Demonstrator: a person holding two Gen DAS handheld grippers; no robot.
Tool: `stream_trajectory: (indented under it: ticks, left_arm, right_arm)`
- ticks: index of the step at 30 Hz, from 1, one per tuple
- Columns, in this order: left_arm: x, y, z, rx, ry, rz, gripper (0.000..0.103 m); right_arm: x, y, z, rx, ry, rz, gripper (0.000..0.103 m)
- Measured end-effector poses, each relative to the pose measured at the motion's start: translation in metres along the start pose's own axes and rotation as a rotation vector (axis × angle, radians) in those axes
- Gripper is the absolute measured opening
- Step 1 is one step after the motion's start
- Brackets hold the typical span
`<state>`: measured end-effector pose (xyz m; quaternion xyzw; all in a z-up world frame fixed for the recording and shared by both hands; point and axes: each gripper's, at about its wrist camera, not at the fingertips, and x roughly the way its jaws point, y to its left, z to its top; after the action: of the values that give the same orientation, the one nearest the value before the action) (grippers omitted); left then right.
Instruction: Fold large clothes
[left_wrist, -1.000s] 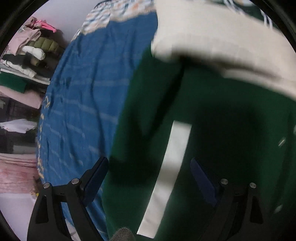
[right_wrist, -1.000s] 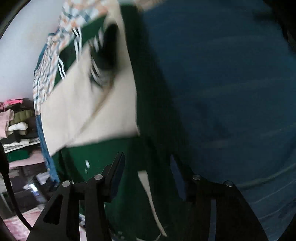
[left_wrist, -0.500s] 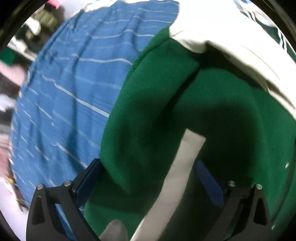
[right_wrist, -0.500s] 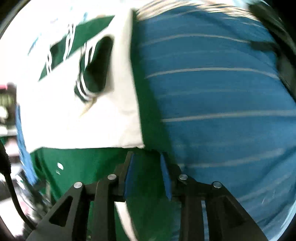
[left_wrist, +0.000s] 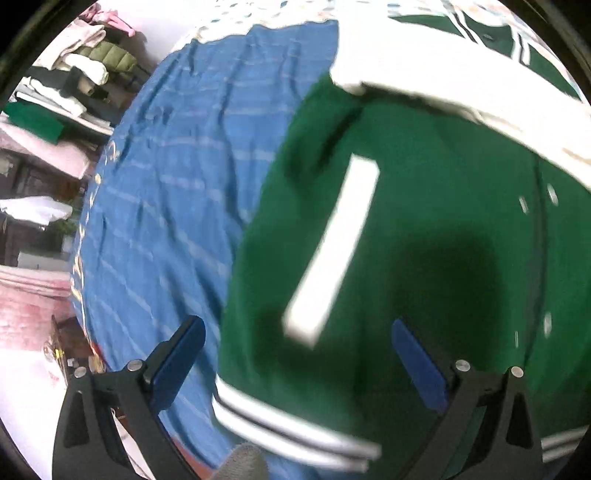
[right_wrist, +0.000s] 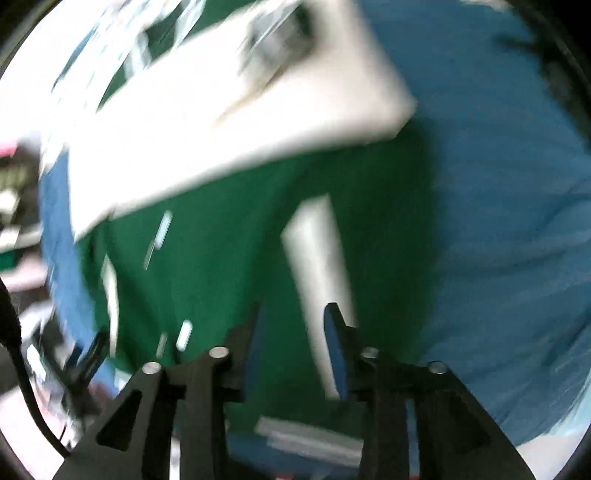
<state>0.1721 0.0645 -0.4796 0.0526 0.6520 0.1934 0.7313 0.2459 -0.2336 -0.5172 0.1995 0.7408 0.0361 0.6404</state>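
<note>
A green jacket (left_wrist: 424, 229) with cream sleeves lies spread on a bed covered by a blue striped sheet (left_wrist: 177, 192). One cream sleeve (left_wrist: 454, 85) is folded across its upper part, and a cream pocket strip (left_wrist: 332, 251) runs slantwise down the green front. The striped hem (left_wrist: 288, 428) lies nearest the camera.

The left claw (left_wrist: 295, 365) hovers above the jacket's lower edge, jaws spread wide and released, nothing between the pads. One pad sits over the blue sheet, the other over green cloth.

The right claw (right_wrist: 291, 354) hangs over the green front beside the other pocket strip (right_wrist: 317, 266). Its jaws have just been opening a little and stand partly apart; the picture is too blurred to say whether cloth is pinched.

Beyond the bed's left edge, shelves hold stacked folded clothes (left_wrist: 74, 74), well apart from the jacket.
</note>
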Motion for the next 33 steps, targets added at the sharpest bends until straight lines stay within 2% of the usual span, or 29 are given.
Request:
stream_trajectory:
  ticks: [3, 5, 7, 8, 10, 11, 12, 13, 16, 17, 18, 19, 22, 24, 25, 28, 31, 33]
  left_arm:
    - [0.021, -0.019, -0.027, 0.067, 0.057, 0.047, 0.103]
    - [0.048, -0.03, -0.046, 0.115, 0.113, 0.065, 0.103]
    - [0.052, -0.028, -0.055, 0.083, 0.088, 0.045, 0.103]
    - [0.051, -0.026, -0.056, 0.066, 0.086, 0.032, 0.103]
    - [0.049, -0.022, -0.058, 0.046, 0.081, 0.008, 0.103]
    - [0.048, -0.022, -0.058, 0.05, 0.077, -0.002, 0.103]
    - [0.049, -0.021, -0.057, 0.053, 0.072, -0.01, 0.103]
    - [0.048, -0.019, -0.057, 0.056, 0.067, -0.025, 0.103]
    - [0.048, -0.01, -0.056, 0.048, 0.066, -0.061, 0.103]
    - [0.047, -0.005, -0.056, 0.047, 0.066, -0.072, 0.103]
    - [0.046, -0.002, -0.056, 0.044, 0.066, -0.08, 0.103]
    - [0.044, 0.003, -0.056, 0.041, 0.064, -0.095, 0.103]
    - [0.041, 0.011, -0.057, 0.039, 0.06, -0.117, 0.103]
    - [0.038, 0.014, -0.058, 0.044, 0.061, -0.125, 0.103]
    - [0.036, 0.018, -0.057, 0.048, 0.059, -0.127, 0.103]
    - [0.023, 0.027, -0.051, 0.044, 0.02, -0.118, 0.103]
    - [0.016, 0.026, -0.044, 0.042, -0.04, -0.107, 0.103]
    - [0.025, 0.017, -0.039, 0.054, -0.035, -0.105, 0.103]
  right_arm:
    - [0.058, 0.049, -0.057, -0.026, 0.143, 0.097, 0.044]
    - [0.094, 0.08, -0.079, -0.017, 0.166, 0.137, 0.048]
    - [0.126, 0.111, -0.092, -0.006, 0.18, 0.132, 0.049]
    - [0.137, 0.121, -0.092, -0.022, 0.19, 0.115, 0.049]
    - [0.167, 0.143, -0.096, -0.077, 0.198, -0.063, 0.049]
    - [0.173, 0.159, -0.091, -0.086, 0.169, -0.105, 0.046]
    - [0.176, 0.166, -0.092, -0.077, 0.133, -0.154, 0.04]
    - [0.178, 0.171, -0.094, -0.072, 0.11, -0.194, 0.02]
    - [0.177, 0.186, -0.097, -0.04, 0.068, -0.186, 0.013]
    - [0.17, 0.187, -0.099, -0.039, 0.066, -0.154, 0.013]
    - [0.16, 0.182, -0.109, -0.053, 0.063, -0.122, 0.013]
    - [0.154, 0.196, -0.112, -0.087, 0.056, -0.104, 0.013]
    - [0.153, 0.222, -0.113, -0.159, 0.058, -0.109, 0.013]
    - [0.169, 0.232, -0.099, -0.159, 0.106, -0.104, 0.015]
    - [0.175, 0.223, -0.091, -0.153, 0.142, -0.095, 0.016]
    - [0.167, 0.215, -0.076, -0.076, 0.192, 0.007, 0.017]
    - [0.144, 0.215, -0.07, -0.067, 0.124, 0.071, 0.037]
    - [0.154, 0.209, -0.077, -0.071, 0.113, 0.037, 0.037]
